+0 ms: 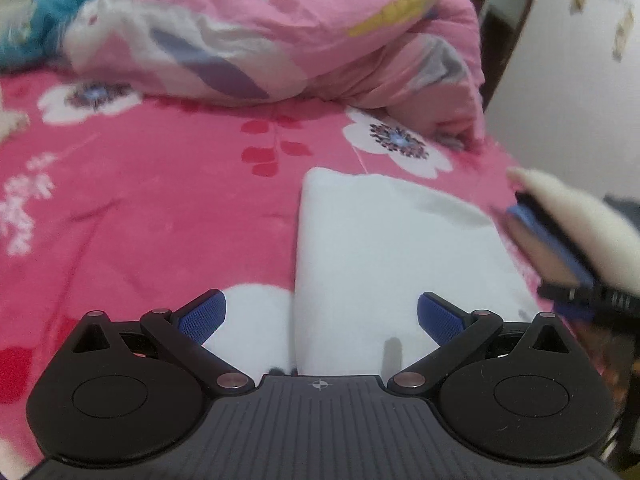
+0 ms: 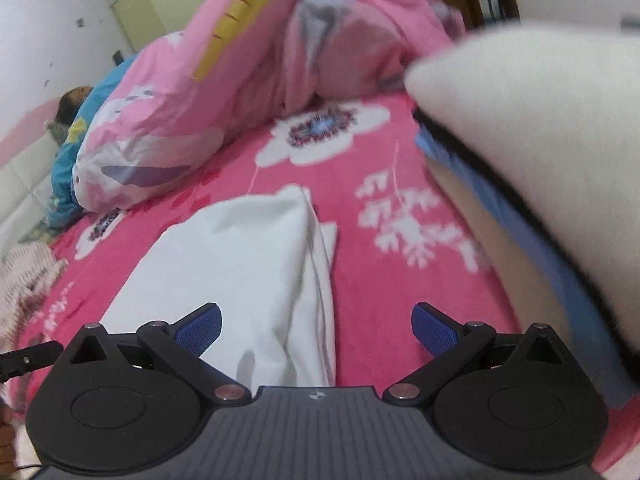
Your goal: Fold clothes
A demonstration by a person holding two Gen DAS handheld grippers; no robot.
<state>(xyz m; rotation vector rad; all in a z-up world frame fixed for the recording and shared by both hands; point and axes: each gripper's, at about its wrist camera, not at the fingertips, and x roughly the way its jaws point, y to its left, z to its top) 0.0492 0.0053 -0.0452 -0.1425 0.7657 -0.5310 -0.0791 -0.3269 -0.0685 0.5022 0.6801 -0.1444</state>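
Observation:
A folded white garment lies flat on the pink flowered bedsheet. My left gripper is open just above the garment's near edge, its blue pads spread wide and holding nothing. In the right wrist view the same white garment shows its layered folded edge on the right side. My right gripper is also open and hovers over that near edge, nothing between its pads.
A bunched pink quilt fills the back of the bed. A blurred cream fleece sleeve with blue and black trim crowds the right side. A person lies under a teal blanket far left. Knitted cloth lies at the left edge.

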